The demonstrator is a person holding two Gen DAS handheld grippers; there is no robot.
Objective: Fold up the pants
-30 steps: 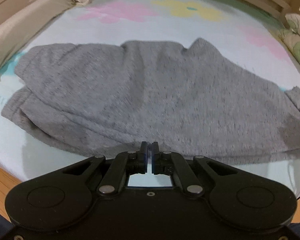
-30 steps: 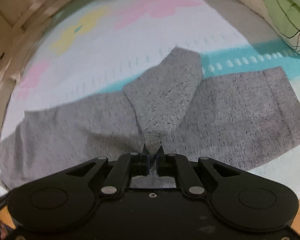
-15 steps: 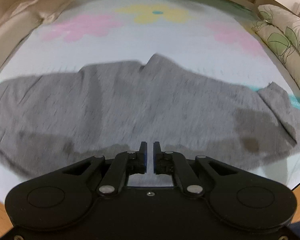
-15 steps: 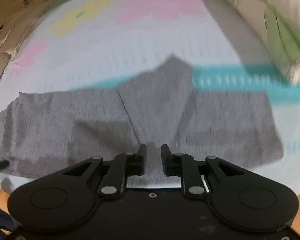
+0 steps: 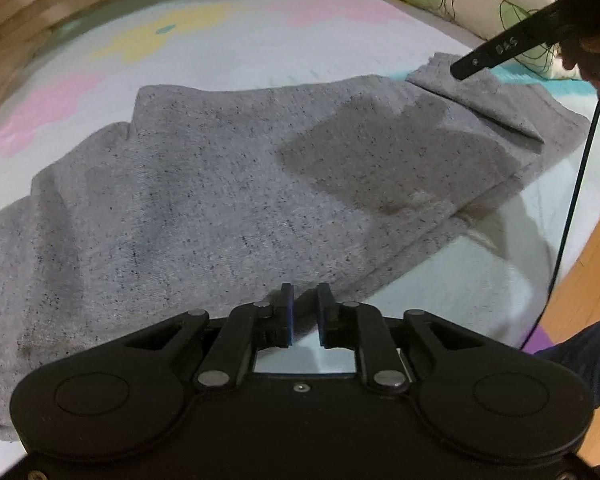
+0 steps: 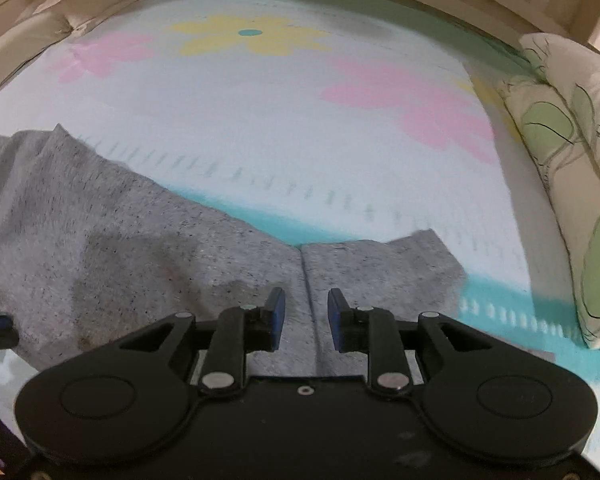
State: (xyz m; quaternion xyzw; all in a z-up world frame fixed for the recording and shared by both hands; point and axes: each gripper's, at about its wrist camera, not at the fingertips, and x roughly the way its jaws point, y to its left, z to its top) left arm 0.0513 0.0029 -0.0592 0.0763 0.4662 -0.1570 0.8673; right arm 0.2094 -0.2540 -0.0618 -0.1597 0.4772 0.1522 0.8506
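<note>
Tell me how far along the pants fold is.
Done: the grey pants lie doubled over lengthwise on the flowered bed sheet. In hand: nothing; the left gripper and right gripper both have jaws opening with no cloth pinched. Left: folding them shorter, end to end.

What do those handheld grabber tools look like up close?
Each is matte black: a broad rounded body with two round caps, silver rivets and hinged link arms. The left gripper and right gripper have dark fingers with blue pads. A thin black cable hangs from the right one.
</note>
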